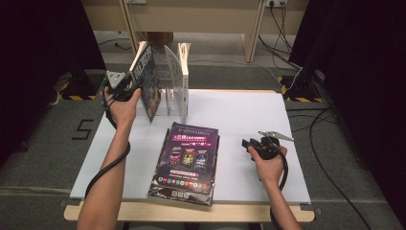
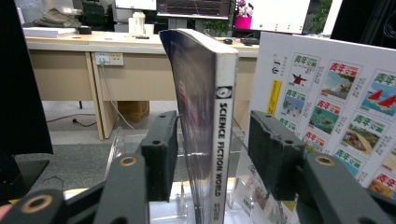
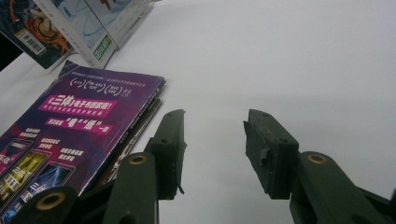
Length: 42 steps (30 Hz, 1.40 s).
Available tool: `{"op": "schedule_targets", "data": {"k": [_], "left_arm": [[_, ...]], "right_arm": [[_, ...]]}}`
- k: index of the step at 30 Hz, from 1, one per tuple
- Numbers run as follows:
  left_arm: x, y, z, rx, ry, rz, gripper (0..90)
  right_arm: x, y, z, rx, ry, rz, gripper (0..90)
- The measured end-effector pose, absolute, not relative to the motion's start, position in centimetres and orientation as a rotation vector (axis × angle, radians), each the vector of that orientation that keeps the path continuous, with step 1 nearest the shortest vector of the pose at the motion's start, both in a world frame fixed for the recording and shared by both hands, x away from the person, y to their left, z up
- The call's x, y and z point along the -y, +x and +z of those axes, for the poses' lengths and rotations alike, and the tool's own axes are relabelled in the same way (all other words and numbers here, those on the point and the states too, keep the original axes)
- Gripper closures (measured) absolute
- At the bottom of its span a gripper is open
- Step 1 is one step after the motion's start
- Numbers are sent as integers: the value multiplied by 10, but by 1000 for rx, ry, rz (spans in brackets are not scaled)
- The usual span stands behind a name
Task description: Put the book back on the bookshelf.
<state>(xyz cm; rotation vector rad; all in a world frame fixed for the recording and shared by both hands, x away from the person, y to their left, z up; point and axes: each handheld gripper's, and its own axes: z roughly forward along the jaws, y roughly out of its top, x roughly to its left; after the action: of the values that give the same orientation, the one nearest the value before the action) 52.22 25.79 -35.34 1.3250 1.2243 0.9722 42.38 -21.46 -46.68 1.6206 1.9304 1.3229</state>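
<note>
A magazine with "SCIENCE FICTION WORLD" on its white spine (image 2: 225, 140) stands leaning in a clear rack (image 1: 168, 98) at the table's far left (image 1: 149, 81). My left gripper (image 1: 128, 87) (image 2: 212, 128) is at its spine, jaws on either side with a small gap showing, so it is open. A white magazine with small cover pictures (image 2: 336, 107) stands further right in the rack (image 1: 184, 79). A stack of purple-covered magazines (image 1: 187, 160) (image 3: 79, 116) lies flat mid-table. My right gripper (image 1: 250, 143) (image 3: 212, 128) rests open, with nothing between its fingers, right of the stack.
The white table top (image 1: 244, 110) is bare to the right of the rack and around the right gripper. Beyond the table is a grey floor with cables (image 1: 330, 172) and a wooden desk (image 1: 206, 19). Dark curtains hang at both sides.
</note>
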Motion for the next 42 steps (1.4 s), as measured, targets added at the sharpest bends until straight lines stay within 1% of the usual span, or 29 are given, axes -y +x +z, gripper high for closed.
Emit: {"op": "schedule_targets", "data": {"k": [6, 15, 28, 35, 42], "left_arm": [[-257, 516, -353, -1213, 1323, 978, 464], [-260, 505, -355, -1216, 1318, 982, 409], [-263, 479, -364, -1222, 1335, 927, 412], [-265, 463, -372, -1245, 1360, 860, 439], [-268, 446, -383, -1242, 1392, 820, 458]], "right_arm": [[213, 423, -466, -1935, 1610, 1326, 576], [212, 422, -465, -1931, 1616, 1329, 576], [208, 421, -462, -1941, 1608, 1323, 576], [207, 421, -458, -1942, 1593, 1321, 577], [204, 420, -454, -1950, 1600, 1328, 581]]}}
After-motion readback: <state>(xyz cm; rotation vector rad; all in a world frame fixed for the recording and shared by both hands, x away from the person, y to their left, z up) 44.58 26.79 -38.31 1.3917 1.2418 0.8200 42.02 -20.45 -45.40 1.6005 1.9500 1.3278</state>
